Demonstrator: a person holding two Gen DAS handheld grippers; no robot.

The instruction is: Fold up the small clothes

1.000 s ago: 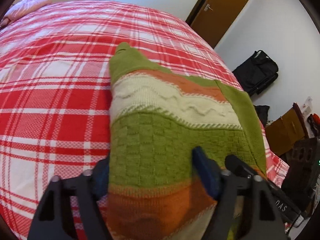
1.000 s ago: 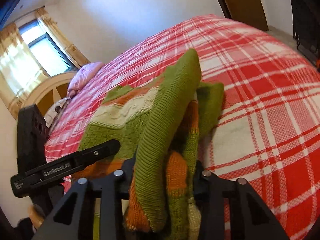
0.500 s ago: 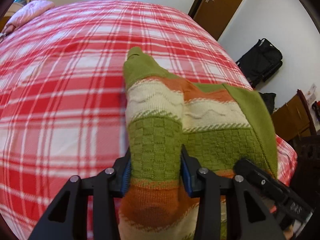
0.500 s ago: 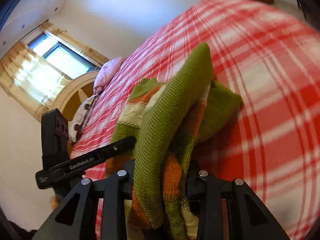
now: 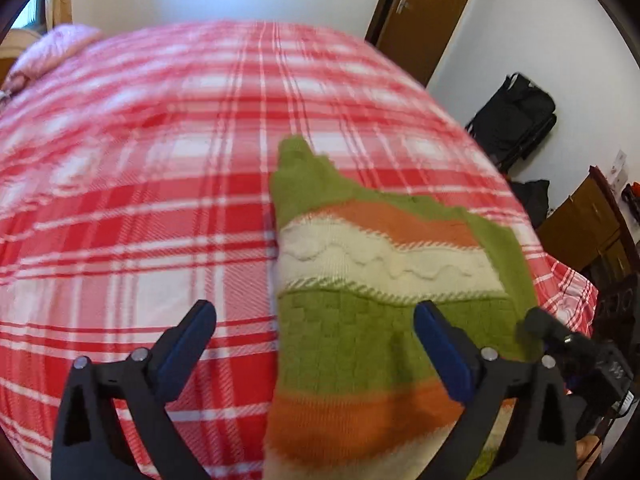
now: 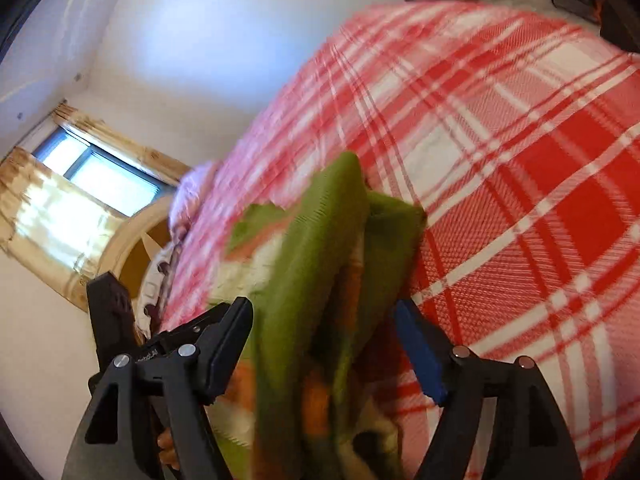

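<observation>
Sweater (image 5: 360,320) lies on bedspread (image 5: 140,200); both hand-held grippers spread wide.

Home bedroom: plaid-covered bed (image 5: 160,184), pillow (image 5: 52,46).

One knitted sweater (image 5: 360,320), one plaid bed (image 5: 160,200), two grippers, one black bag (image 5: 516,120), one pink pillow (image 5: 52,46)

A chunky, matt knitted wool was seen in the sweater (image 5: 360,320), ribbed along its green edge. The plaid bedspread (image 5: 140,220) was woven cloth with a coarse twill texture, and the door (image 5: 424,12) was made of smooth, satin wood.
</observation>
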